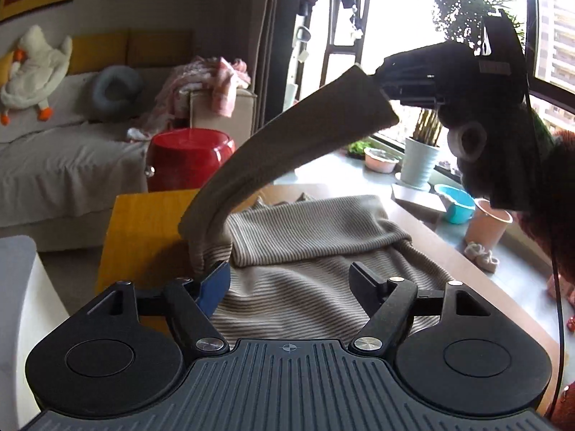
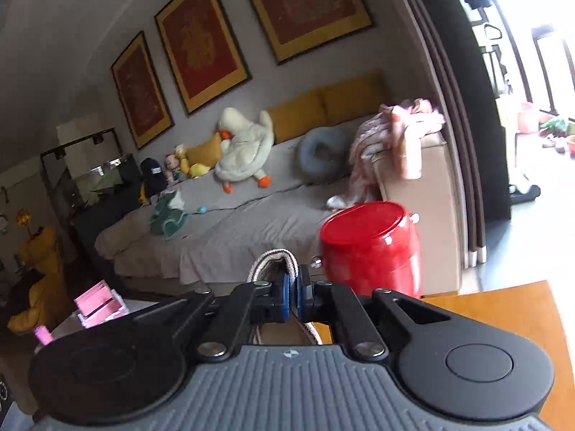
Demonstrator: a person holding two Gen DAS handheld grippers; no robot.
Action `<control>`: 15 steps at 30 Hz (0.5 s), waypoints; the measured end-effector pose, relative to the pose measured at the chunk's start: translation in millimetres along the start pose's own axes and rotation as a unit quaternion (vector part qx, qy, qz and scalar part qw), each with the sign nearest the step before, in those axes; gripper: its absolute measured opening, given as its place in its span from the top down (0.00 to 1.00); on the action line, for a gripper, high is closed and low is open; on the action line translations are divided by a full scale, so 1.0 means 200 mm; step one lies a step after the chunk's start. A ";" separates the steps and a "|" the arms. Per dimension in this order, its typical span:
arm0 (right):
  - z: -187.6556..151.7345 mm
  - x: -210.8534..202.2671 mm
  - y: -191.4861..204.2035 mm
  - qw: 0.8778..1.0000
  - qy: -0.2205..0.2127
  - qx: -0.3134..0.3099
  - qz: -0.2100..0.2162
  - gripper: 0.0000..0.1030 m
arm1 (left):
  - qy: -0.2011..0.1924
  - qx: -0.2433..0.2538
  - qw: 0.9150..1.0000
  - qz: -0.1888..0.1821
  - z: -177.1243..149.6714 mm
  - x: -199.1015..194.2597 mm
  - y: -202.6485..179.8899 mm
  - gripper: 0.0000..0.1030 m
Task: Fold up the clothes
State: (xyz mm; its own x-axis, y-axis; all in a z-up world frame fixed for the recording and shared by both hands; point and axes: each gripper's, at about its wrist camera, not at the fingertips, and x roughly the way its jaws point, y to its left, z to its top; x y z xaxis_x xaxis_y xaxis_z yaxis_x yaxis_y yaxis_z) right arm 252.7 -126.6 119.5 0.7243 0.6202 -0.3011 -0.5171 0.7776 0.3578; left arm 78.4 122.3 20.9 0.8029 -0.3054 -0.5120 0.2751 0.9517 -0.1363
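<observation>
Striped sweater (image 1: 309, 251) on wooden table (image 1: 143, 226), right gripper (image 2: 293, 296) clamps lifted sleeve cuff (image 2: 275, 260), left gripper (image 1: 291, 280) jaws apart above sweater.

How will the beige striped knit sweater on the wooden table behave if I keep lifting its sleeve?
Probably floppy: the beige striped knit sweater lies rumpled, and its sleeve arcs limply up to the right gripper. Likely light, since one pinch holds the sleeve up. The body may drag across the wooden table.

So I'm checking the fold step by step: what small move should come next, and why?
Probably carry the sleeve across over the sweater and lower it. The right tool is shut on its cuff, holding it up, and the left tool is open over the body on the table.
</observation>
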 end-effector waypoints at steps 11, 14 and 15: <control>-0.29 0.05 -0.61 0.988 0.064 0.077 -0.115 0.97 | 0.066 -0.005 0.997 -0.031 -0.06 0.27 -0.06 0.11; -0.38 0.11 -0.69 0.984 0.087 0.085 -0.133 0.96 | 0.068 -0.010 0.997 -0.030 -0.05 0.29 -0.06 0.08; -0.42 0.13 -0.72 0.981 0.097 0.084 -0.145 0.96 | 0.067 -0.010 0.997 -0.029 -0.05 0.30 -0.06 0.08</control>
State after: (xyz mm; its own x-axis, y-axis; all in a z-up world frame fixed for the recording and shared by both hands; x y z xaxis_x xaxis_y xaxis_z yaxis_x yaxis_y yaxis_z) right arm 307.3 -214.6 -13.9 0.7211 0.3962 -0.5683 -0.2080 0.9063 0.3678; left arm 118.6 92.9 -16.0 0.7072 -0.3551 -0.6114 0.3074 0.9331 -0.1864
